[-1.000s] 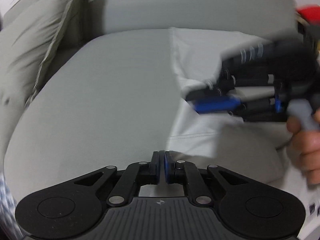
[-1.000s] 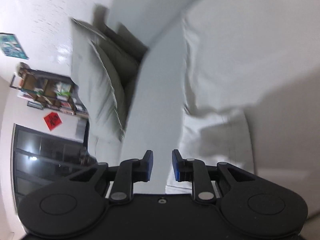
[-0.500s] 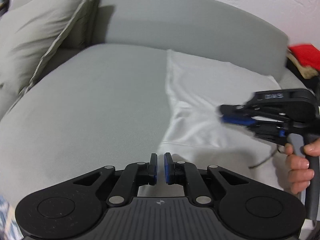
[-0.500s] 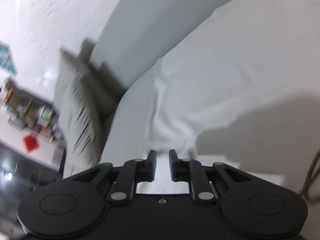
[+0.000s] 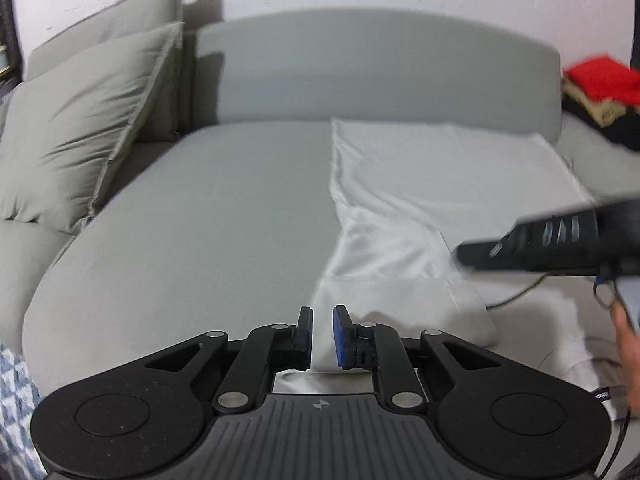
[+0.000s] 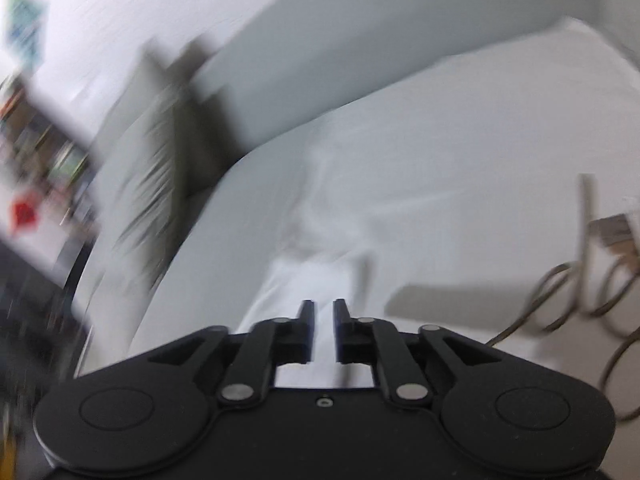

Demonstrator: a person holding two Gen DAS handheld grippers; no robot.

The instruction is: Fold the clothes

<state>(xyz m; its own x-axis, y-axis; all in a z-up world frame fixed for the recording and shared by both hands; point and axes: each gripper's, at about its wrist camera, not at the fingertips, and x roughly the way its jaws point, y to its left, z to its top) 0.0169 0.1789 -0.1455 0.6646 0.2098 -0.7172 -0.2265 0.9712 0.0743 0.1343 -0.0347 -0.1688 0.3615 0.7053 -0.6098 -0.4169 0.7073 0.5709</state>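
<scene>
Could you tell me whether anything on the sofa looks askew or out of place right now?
Yes: the white garment lies rumpled, its left edge kinked inward partway down rather than straight. A loose cable coils on the cloth by the right gripper.

Black left gripper [image 5: 322, 338], blue pads [image 5: 340, 336], silver pivot screws, bare-skinned right hand [image 5: 628, 352]
</scene>
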